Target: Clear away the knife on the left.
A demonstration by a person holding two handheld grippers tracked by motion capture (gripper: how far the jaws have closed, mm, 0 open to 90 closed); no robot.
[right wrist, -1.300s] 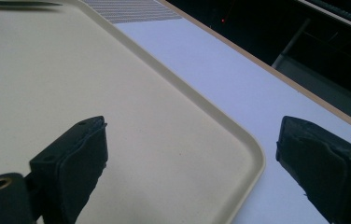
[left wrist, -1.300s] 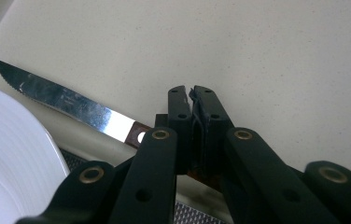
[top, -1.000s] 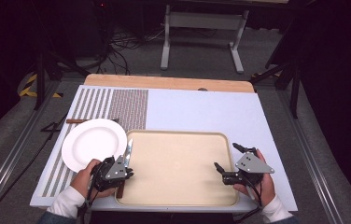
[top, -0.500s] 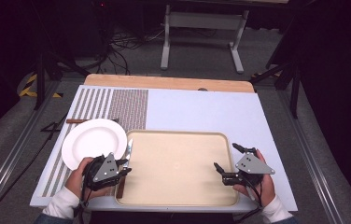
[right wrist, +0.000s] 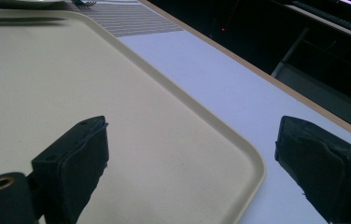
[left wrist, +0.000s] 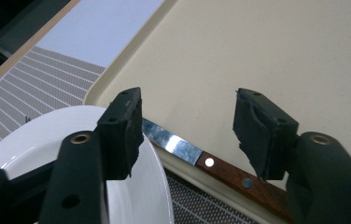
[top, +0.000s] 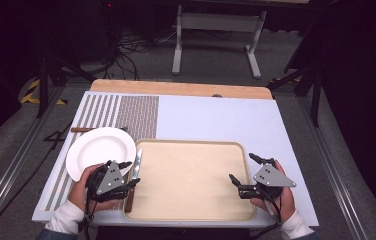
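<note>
Both forearms reach in low, the left gripper [top: 130, 174] with jaws that have just been opening on nothing, the right gripper [top: 244, 169] with jaws spread wide.

no readable text, labels, brands or numbers on any surface, nothing legible in these views
</note>
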